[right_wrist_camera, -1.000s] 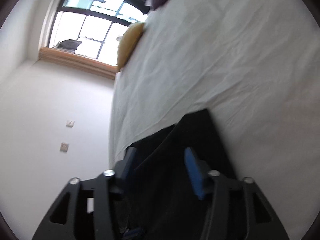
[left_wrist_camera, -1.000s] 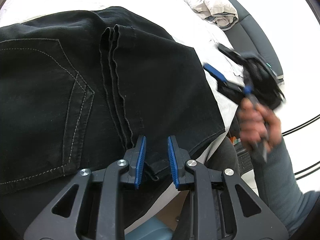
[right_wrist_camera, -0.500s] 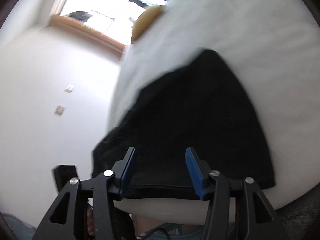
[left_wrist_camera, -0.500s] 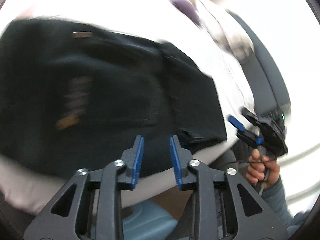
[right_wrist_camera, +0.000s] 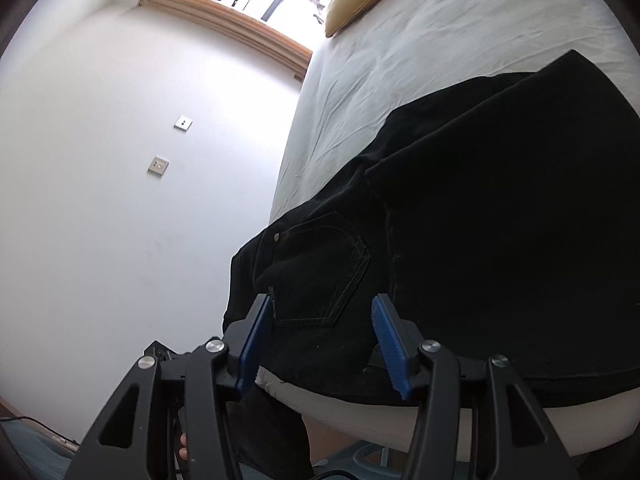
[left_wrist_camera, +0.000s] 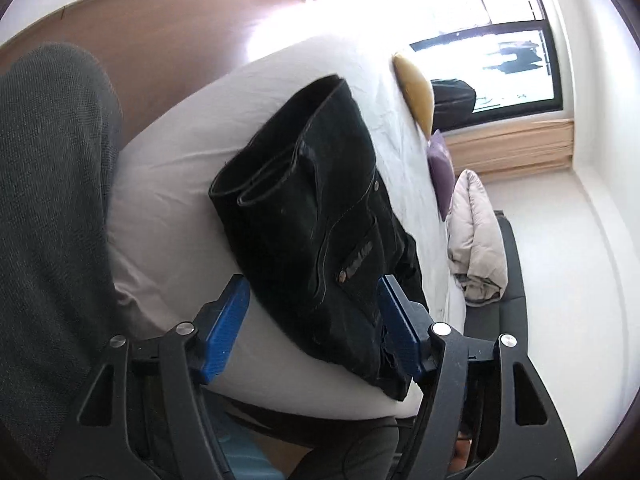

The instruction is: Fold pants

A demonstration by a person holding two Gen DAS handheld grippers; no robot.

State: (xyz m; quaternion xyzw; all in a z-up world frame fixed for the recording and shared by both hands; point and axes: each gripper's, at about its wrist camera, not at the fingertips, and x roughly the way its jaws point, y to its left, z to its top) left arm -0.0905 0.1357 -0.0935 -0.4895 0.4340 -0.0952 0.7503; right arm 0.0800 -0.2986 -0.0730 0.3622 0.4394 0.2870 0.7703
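Black denim pants lie folded in a compact stack on the white bed, near its front edge. They also fill the right wrist view, back pocket facing up. My left gripper is open and empty, held back from the bed edge in front of the pants. My right gripper is open and empty, also pulled back just off the bed edge below the pants.
A yellow pillow and a purple pillow lie farther up the bed. A crumpled beige duvet rests on a dark sofa. A white wall with two switch plates stands left of the bed.
Both grippers have pulled back from the pants toward the bed's front edge. The left jaws have opened wide. The left view has swung round to face the window.
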